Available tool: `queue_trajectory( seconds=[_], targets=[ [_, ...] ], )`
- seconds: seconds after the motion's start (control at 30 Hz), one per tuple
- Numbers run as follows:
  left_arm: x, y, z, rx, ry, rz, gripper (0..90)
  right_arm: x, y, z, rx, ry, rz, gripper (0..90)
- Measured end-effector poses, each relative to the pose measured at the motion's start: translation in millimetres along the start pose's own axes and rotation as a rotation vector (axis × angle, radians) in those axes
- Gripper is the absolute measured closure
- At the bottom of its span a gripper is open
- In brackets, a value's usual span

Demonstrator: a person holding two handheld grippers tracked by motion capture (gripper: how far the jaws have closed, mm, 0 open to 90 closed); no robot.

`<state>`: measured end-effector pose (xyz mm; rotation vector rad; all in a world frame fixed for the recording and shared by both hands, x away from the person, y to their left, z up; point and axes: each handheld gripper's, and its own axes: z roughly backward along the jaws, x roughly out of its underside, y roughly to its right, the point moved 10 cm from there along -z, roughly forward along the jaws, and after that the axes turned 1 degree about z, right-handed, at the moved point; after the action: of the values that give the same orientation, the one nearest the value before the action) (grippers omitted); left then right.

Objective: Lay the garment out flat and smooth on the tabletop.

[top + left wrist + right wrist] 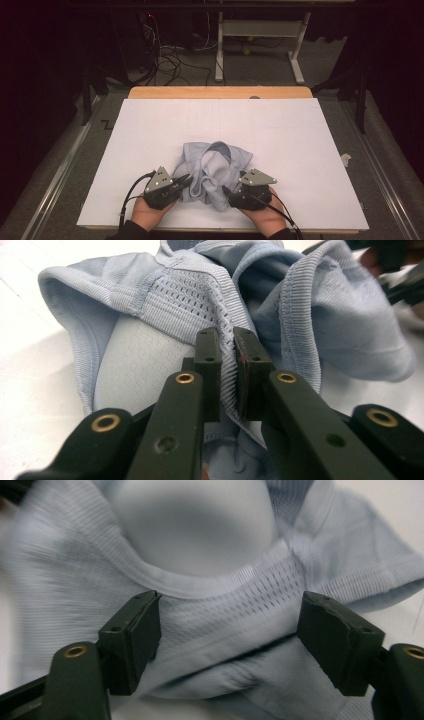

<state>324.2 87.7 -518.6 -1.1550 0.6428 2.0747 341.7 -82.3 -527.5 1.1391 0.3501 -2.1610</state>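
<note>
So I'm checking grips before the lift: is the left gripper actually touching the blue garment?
Touching. In the left gripper view, the left gripper has its jaws closed on a ribbed fold of the blue garment, fabric pinched between the pads.

Quick count: one crumpled light-blue garment sits lower centre of the high view, on one white sheet covering one wooden desk. Two tongs, the left tongs at lower left and the right tongs just right of centre, each with one grey three-cornered plate and one black cable. Two hands at the bottom edge, the left hand and the right hand. One small white scrap lies on the floor at the right. One white-legged table frame stands at the top.
</note>
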Motion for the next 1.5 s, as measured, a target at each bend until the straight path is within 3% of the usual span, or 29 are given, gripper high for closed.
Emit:
queue_trajectory(
  seconds=[0.1,0.27,0.43,0.57,0.77,1.1,1.5],
  targets=[
    [0.2,-0.1,0.4,0.0,-0.001,-0.001,78.7,0.7,1.7,-10.4,-0.001,-0.018,0.02,29.9],
    [1.2,0.0,-0.3,0.002,-0.008,-0.004,78.7,5.0,-1.5,-20.1,-0.005,-0.054,0.052,45.1],
    [1.3,0.1,0.3,-0.006,-0.011,-0.014,78.7,6.3,-2.0,-16.3,0.015,-0.058,0.086,68.4],
    [1.2,0.0,0.2,-0.006,-0.011,-0.019,78.7,5.0,0.0,-7.4,0.036,-0.041,0.113,79.3],
    [-0.7,-3.6,3.1,-0.019,0.007,-0.009,78.7,-1.7,5.8,11.6,0.029,0.038,0.079,83.1],
    [-13.0,-11.8,14.6,-0.083,0.08,-0.014,78.7,-19.0,20.3,36.0,0.059,0.184,0.035,83.3],
    [-39.3,-44.1,14.5,-0.178,0.138,-0.019,78.8,-45.8,61.7,51.4,0.132,0.31,-0.036,88.0]
  ],
)
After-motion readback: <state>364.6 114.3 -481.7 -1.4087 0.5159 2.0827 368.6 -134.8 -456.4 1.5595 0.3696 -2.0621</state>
